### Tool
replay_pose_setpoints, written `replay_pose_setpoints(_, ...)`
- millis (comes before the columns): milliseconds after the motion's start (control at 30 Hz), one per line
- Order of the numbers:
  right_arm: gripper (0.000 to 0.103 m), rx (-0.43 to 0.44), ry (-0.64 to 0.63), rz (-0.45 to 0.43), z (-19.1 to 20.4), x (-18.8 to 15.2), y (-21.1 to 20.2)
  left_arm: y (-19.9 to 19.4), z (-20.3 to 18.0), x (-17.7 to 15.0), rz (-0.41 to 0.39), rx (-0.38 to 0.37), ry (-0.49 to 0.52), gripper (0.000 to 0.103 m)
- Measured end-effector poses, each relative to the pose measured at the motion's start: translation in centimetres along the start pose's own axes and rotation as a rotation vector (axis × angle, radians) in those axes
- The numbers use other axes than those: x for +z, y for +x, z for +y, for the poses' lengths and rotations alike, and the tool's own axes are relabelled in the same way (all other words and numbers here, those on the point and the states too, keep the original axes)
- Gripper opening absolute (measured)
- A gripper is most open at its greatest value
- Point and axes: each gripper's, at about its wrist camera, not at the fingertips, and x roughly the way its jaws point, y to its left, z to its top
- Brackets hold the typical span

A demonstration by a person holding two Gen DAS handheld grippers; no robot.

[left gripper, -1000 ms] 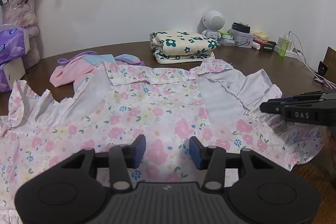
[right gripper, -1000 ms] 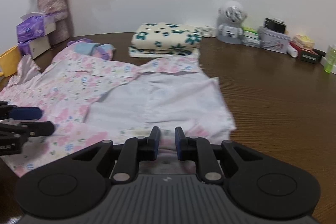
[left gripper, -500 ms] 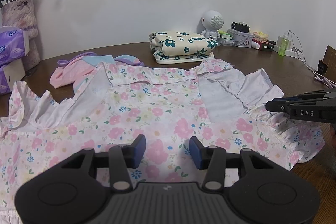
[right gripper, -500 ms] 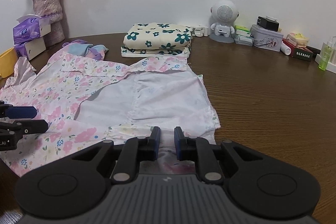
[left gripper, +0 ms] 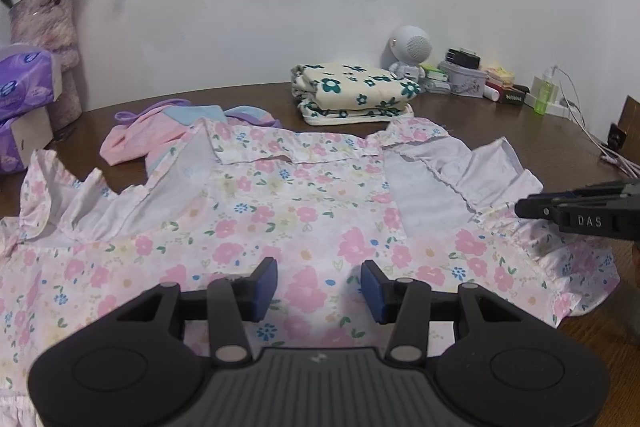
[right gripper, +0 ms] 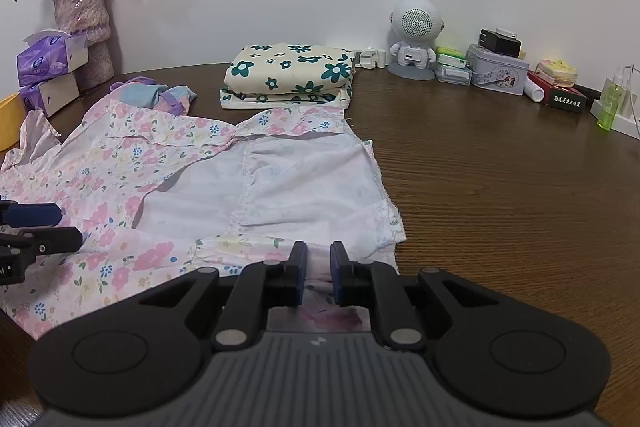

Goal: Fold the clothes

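A pink floral garment (left gripper: 280,211) lies spread on the brown table (right gripper: 500,187), its white inside showing on the right flap (right gripper: 304,179). My left gripper (left gripper: 318,269) hovers open over the garment's near middle, nothing between its blue pads; it also shows at the left edge of the right wrist view (right gripper: 68,227). My right gripper (right gripper: 319,255) is at the garment's near right hem, its pads close together with pink cloth pinched in the narrow gap. In the left wrist view the right gripper (left gripper: 520,205) reaches in from the right above the ruffled hem.
A folded cream cloth with green flowers (right gripper: 292,71) sits behind the garment. A pink and blue garment (left gripper: 136,139) lies at the back left. Tissue packs (right gripper: 52,59) and a flower vase (right gripper: 84,27) stand left. A white robot speaker (right gripper: 414,35), a tin (right gripper: 498,75) and bottles line the back right.
The right gripper's pads have drawn slightly closer on the hem, and its view has shifted so the white flap lies a little further left. The left gripper has not moved.
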Motion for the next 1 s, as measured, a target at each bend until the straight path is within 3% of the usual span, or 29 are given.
replay_pose_setpoints(233,0.012,-0.004,-0.009,-0.003,0.1,-0.1,0.1,-0.4,1.8,-0.1,-0.001,0.051,-0.033,0.043)
replay_pose_setpoints(367,0.012,-0.009,-0.016,-0.005,0.2,-0.1,0.1,-0.7,2.6,-0.1,0.000,0.052,-0.034,0.037)
replay_pose_setpoints(1000,0.012,-0.017,-0.028,-0.011,0.3,-0.2,0.0,-1.9,6.3,-0.8,0.002,0.162,-0.086,0.039)
